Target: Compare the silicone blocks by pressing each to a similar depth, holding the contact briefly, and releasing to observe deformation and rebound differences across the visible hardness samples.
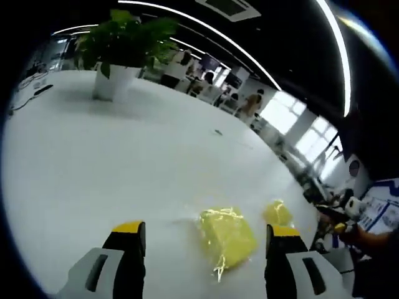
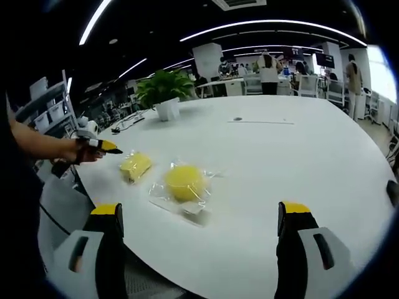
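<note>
Nearby, two wrapped yellow blocks (image 2: 185,182) untouched.

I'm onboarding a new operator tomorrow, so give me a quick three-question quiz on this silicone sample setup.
1. True or false: the left gripper is clamped on the rectangular yellow block.
2. How many wrapped yellow samples lie on the white table?
3. Which sample lies nearer the right gripper: A) round sample B) the rectangular yellow block?

Key: 1. False, its jaws stand open around it. 2. Two. 3. A.
</note>
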